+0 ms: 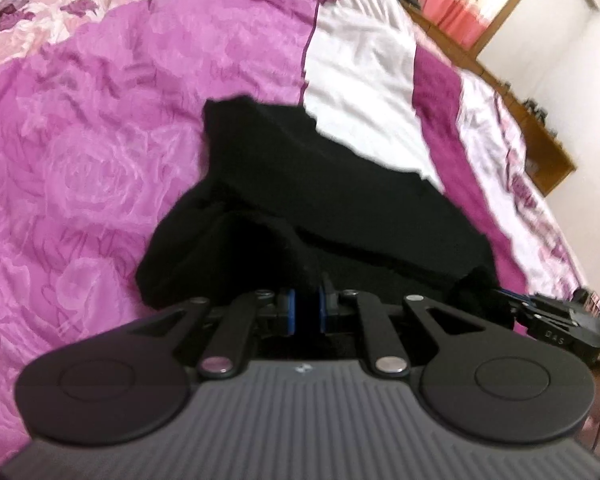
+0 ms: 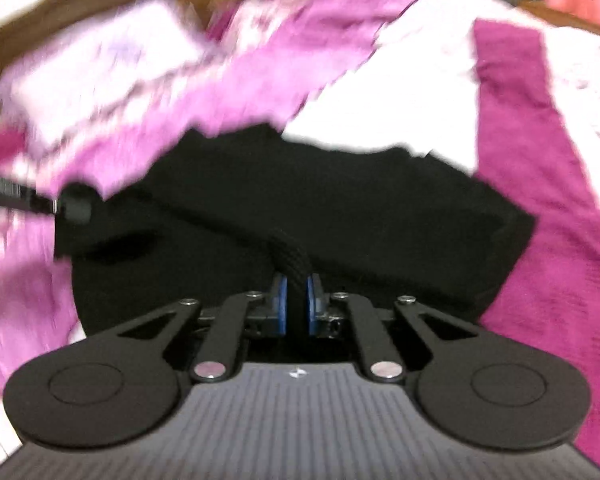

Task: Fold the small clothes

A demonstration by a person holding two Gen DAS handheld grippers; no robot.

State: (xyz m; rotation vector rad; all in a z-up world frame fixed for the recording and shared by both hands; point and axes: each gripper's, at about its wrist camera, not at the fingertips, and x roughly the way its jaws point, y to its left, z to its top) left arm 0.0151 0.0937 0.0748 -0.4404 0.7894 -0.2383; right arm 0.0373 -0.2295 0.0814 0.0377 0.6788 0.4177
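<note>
A small black garment (image 1: pixel 324 200) lies rumpled on a pink and purple floral bedspread (image 1: pixel 80 152). My left gripper (image 1: pixel 307 300) is shut on a bunched fold of the black garment at its near edge. My right gripper (image 2: pixel 295 292) is shut on a thick ribbed edge of the same black garment (image 2: pixel 300 208). The right gripper also shows at the right edge of the left wrist view (image 1: pixel 540 312), level with the left one. The left gripper shows at the left edge of the blurred right wrist view (image 2: pixel 24 198).
A white panel (image 1: pixel 360 80) of the bedspread lies just beyond the garment. A brown wooden bed frame (image 1: pixel 540 136) runs along the far right, with a white wall and a window with pink curtains (image 1: pixel 460 4) behind it.
</note>
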